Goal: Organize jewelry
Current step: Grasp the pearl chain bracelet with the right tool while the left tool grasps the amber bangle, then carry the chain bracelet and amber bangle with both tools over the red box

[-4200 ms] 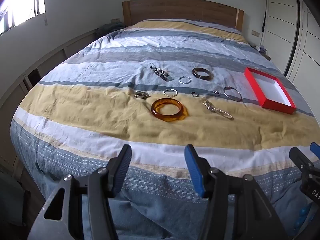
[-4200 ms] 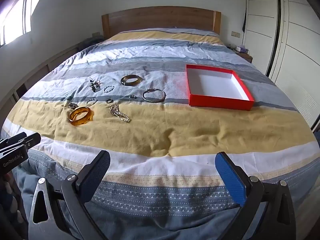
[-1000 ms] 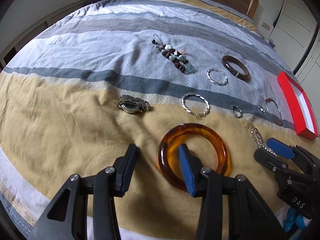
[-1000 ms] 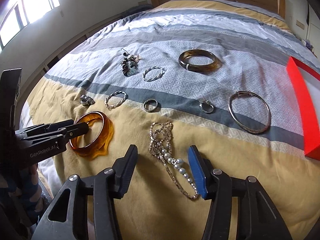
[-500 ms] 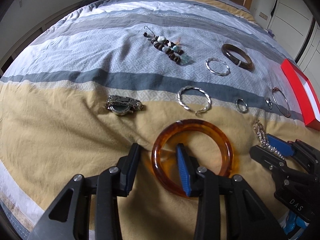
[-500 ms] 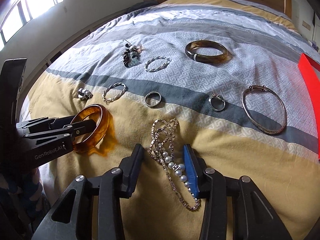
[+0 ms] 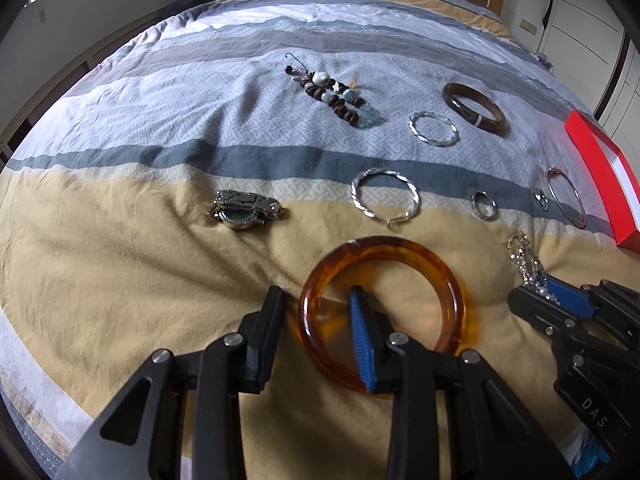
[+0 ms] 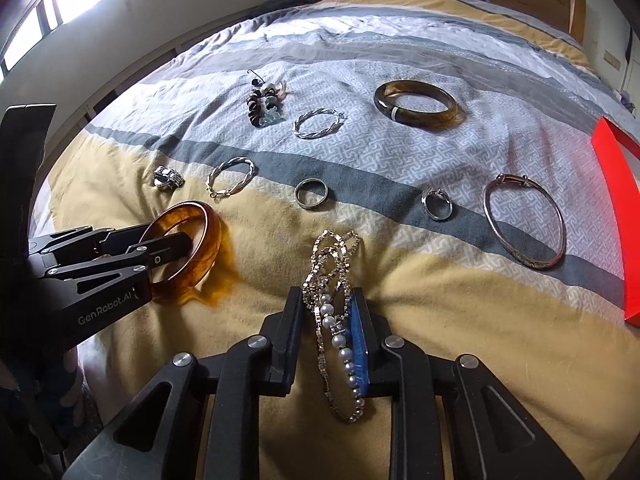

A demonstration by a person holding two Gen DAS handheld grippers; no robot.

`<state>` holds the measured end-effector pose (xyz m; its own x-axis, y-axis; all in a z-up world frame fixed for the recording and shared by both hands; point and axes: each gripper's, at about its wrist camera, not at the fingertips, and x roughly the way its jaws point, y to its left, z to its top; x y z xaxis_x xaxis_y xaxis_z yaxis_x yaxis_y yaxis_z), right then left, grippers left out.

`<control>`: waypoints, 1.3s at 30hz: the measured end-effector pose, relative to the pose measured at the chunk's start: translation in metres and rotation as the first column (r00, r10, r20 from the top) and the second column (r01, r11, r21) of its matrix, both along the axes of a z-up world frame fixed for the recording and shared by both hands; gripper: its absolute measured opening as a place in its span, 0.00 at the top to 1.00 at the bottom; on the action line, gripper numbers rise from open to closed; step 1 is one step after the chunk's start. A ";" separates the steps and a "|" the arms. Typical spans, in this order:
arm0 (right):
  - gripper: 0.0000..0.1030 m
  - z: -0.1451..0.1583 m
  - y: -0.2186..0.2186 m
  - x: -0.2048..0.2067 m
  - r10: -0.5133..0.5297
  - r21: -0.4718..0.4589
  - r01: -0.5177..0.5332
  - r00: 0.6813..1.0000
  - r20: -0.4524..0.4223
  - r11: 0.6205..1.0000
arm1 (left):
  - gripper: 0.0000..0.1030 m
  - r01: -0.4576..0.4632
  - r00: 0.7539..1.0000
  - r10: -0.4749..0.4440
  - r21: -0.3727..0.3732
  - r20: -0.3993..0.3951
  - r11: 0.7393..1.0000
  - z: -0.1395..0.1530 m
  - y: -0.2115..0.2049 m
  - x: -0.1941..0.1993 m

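While its jaws are closing, the left gripper [image 7: 316, 300] points steeply down at the amber bangle [image 7: 382, 314], straddling the near-left part of the ring: the black finger stands outside the rim and the blue-padded finger [image 7: 362, 340] stands inside the hoop. A gap shows between the outer finger and the rim, so the pads do not yet press on it. From the right wrist view the same gripper [image 8: 176, 246] comes in from the left, one finger through the bangle [image 8: 188, 252]. This bangle is thick, glossy, translucent orange-brown with darker mottling, and it lies on the yellow band of the striped bedspread [image 7: 120, 280], throwing an orange glow on the cloth.

To its right, the right gripper [image 8: 326, 312] also tilts steeply down, its jaws closing at a narrow gap with the pearl and chain necklace [image 8: 334, 300] between them. The string of small pearls lies against the blue pad; whether the black finger touches the chain I cannot tell. Bunched silver links loop beyond the fingertips.

Farther out on the grey and white bands lie a watch [image 7: 244, 208], two twisted silver bracelets [image 7: 386, 196], two small rings [image 8: 312, 194], a thin metal bangle [image 8: 524, 222], a dark brown bangle [image 8: 416, 104] and a beaded piece [image 7: 332, 94]. A red box [image 7: 600, 176] sits at the right edge.
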<state>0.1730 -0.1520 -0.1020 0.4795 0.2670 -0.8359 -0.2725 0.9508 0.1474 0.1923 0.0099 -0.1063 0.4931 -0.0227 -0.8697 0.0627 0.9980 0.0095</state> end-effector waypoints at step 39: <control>0.87 0.104 -0.048 -0.117 -0.055 0.173 0.037 0.994 0.099 0.984 | 0.91 0.019 0.994 -0.025 0.060 0.102 0.998 0.086 -0.027 -0.082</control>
<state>0.0560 -0.2004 0.0019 0.5758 0.3771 -0.7254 -0.2510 0.9260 0.2821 0.1104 -0.0171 -0.0202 0.5797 0.0152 -0.8147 0.0801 0.9939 0.0755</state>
